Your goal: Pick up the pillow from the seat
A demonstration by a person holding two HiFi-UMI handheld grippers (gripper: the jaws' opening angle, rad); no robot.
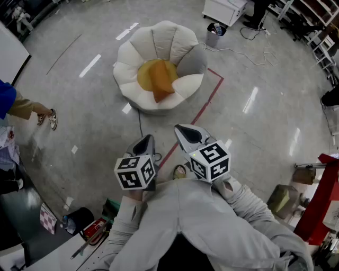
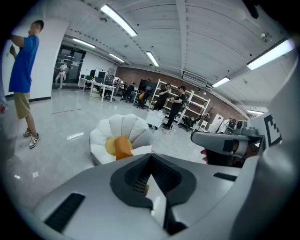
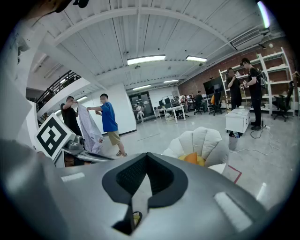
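A grey polished floor (image 1: 254, 132) fills the head view. On it stands the seat (image 1: 159, 39), a low white cushion chair shaped like a flower, with plump petals round a yellow centre. A person in a blue shirt (image 2: 23, 65) stands well to the left of the seat. A white cabinet (image 1: 225, 9) stands beyond the seat to its right. The wearer's grey sleeves (image 1: 212, 222) fill the lower edge of the head view, well short of the seat.

The pillow (image 1: 160, 78), orange and long, lies in the seat's yellow centre. One end points at the petal nearest the wearer.

Both tongs are held over the floor, well apart from the seat and aimed at it, tilted somewhat downward. The left tongs (image 1: 146, 138) are closed, tips meeting, with nothing between them. Their own view shows the seat and pillow beyond the tips (image 2: 150, 157). The right tongs (image 1: 183, 128) are likewise closed and empty (image 3: 146, 155). They sit just beside the left pair, on the side nearer the seat's right petals.

A red tape line (image 1: 209, 98) runs on the floor past the seat's right side and on towards the tongs. A small bin (image 1: 214, 35) stands just beside the seat's far right petal. A thin black cable (image 1: 140, 122) trails from the seat's near edge towards the wearer.
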